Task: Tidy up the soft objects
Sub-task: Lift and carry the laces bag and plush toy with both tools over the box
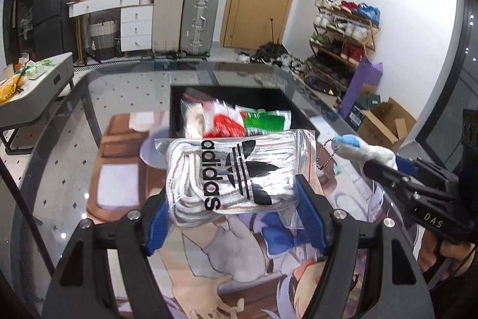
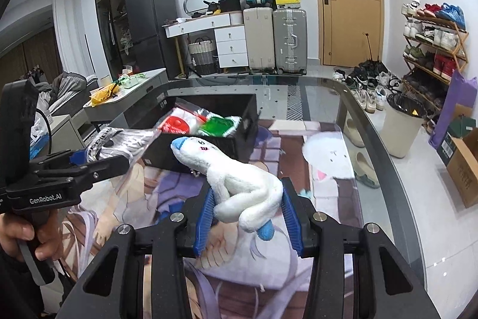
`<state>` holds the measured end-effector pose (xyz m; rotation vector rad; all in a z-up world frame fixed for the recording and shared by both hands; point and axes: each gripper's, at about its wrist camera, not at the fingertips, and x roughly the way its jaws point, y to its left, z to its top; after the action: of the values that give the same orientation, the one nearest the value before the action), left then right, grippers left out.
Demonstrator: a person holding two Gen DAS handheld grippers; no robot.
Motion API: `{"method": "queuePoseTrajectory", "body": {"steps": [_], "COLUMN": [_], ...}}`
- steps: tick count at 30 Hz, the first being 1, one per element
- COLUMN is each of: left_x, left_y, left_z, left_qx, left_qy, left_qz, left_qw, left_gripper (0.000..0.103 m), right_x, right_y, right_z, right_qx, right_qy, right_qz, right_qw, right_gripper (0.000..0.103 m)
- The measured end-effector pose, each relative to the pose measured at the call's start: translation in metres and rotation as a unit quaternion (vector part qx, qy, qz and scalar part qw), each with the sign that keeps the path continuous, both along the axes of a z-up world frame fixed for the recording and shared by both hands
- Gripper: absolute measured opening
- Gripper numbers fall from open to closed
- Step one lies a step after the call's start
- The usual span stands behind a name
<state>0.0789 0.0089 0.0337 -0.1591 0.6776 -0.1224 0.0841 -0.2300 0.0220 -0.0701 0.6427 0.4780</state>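
Observation:
My left gripper (image 1: 234,199) is shut on a clear zip bag of white Adidas socks (image 1: 227,172), held above the glass table. In the right wrist view that bag (image 2: 125,141) juts out from the left gripper (image 2: 89,157) at the left. My right gripper (image 2: 248,208) is shut on a white plush toy with blue tips (image 2: 236,178), lifted off the table. In the left wrist view the plush (image 1: 364,150) and its ball chain show at the right. A black box (image 1: 286,97) just beyond both holds bagged red (image 1: 222,124) and green (image 1: 266,121) soft items.
A printed anime mat (image 2: 298,145) covers the glass table (image 2: 373,139). Suitcases (image 2: 289,41), a white dresser, a shoe rack (image 2: 433,47), a bin (image 2: 401,124) and cardboard boxes stand around the room. A person's hand (image 2: 18,232) grips the left tool's handle.

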Motion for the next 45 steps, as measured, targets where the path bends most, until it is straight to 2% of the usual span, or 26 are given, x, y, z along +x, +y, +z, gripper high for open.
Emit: {"method": "queuePoseTrajectory", "body": {"steps": [11, 23, 36, 45], "left_x": [0.024, 0.061, 0.093, 0.102], "left_y": [0.016, 0.029, 0.023, 0.010], "left_z": [0.024, 0.023, 0.002, -0.006], "left_qx": [0.001, 0.002, 0.023, 0.061], "left_qy": [-0.026, -0.023, 0.001, -0.002], "left_qz": [0.024, 0.034, 0.032, 0.022], "left_qw": [0.9994, 0.9992, 0.9992, 0.9979], "left_gripper": [0.074, 0.074, 0.074, 0.074], "right_x": [0.031, 0.077, 0.128, 0.146], "right_y": [0.035, 0.065, 0.099, 0.112], "right_z": [0.024, 0.035, 0.015, -0.002], "right_qx": [-0.006, -0.016, -0.044, -0.084], "right_qy": [-0.011, -0.010, 0.010, 0.006], "right_qz": [-0.010, -0.025, -0.034, -0.035], "right_qw": [1.000, 0.999, 0.998, 0.996], "right_gripper": [0.043, 0.043, 0.043, 0.043]}}
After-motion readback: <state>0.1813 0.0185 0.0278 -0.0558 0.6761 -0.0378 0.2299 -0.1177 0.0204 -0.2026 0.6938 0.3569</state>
